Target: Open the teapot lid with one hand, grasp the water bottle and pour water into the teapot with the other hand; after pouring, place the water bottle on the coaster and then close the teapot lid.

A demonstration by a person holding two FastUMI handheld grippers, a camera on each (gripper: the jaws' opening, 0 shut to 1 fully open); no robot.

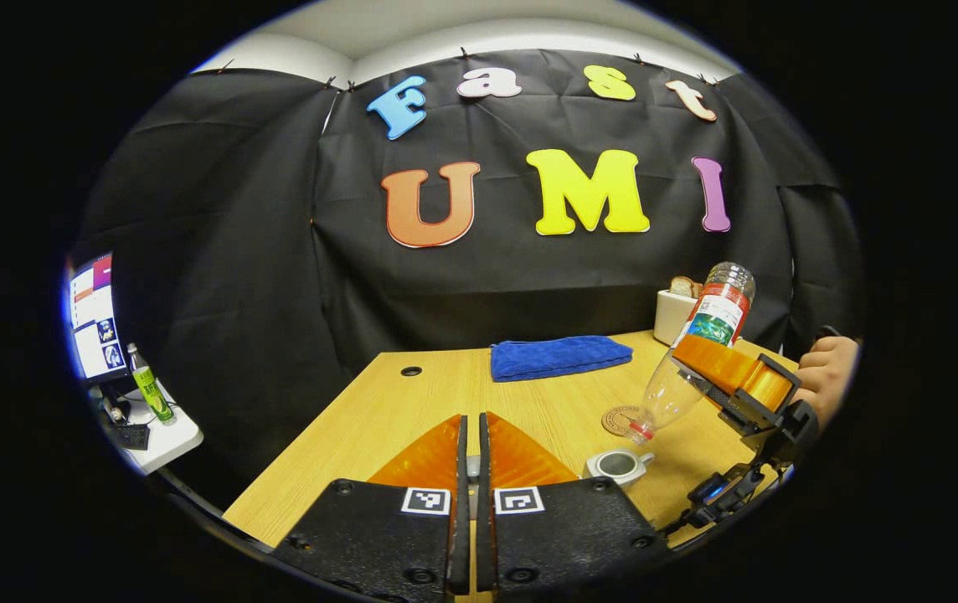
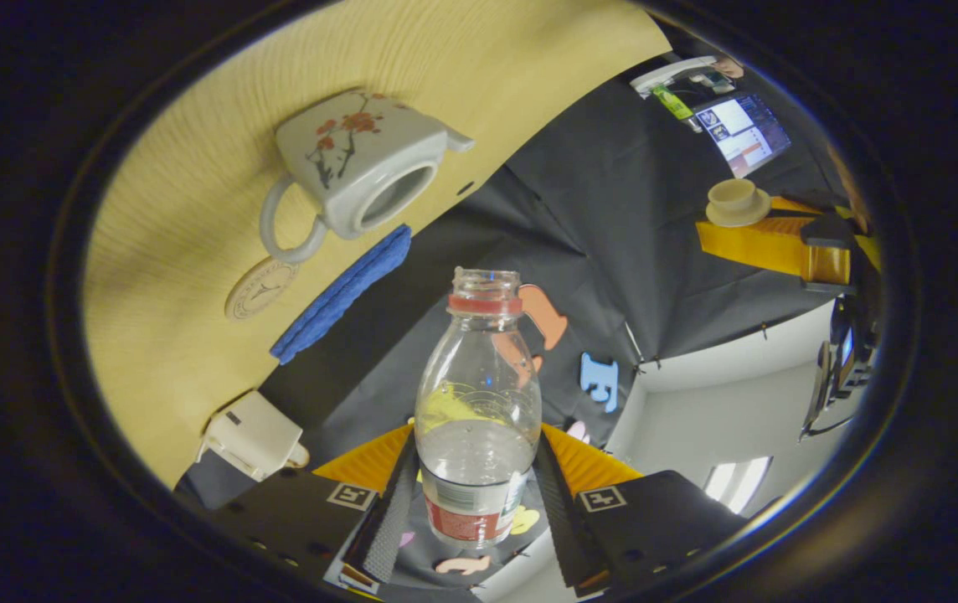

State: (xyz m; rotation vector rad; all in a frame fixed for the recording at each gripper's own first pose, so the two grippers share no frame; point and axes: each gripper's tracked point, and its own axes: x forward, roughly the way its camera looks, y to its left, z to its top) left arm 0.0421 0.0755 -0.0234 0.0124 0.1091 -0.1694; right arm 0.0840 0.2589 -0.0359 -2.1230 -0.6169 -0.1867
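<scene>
The white teapot (image 1: pixel 620 465) with a red flower print (image 2: pixel 362 167) stands open on the wooden table (image 1: pixel 412 410). In the left gripper view my right gripper (image 1: pixel 739 381) holds the uncapped water bottle (image 1: pixel 701 352) tilted, mouth down just above the teapot. The right gripper view has my right gripper (image 2: pixel 475 494) shut on the bottle (image 2: pixel 479 402), which holds some water. My left gripper (image 1: pixel 469 435) is shut. From the right gripper view it (image 2: pixel 772 243) holds the cream teapot lid (image 2: pixel 734 201) up, away from the pot. The round coaster (image 1: pixel 620 419) lies just behind the teapot.
A folded blue cloth (image 1: pixel 558 356) lies at the back of the table. A white container (image 1: pixel 676 314) stands at the back right corner. Off the table to the left, a monitor (image 1: pixel 92 318) and a green bottle (image 1: pixel 151 389) sit on a side shelf. A hand (image 1: pixel 826 377) holds the right gripper.
</scene>
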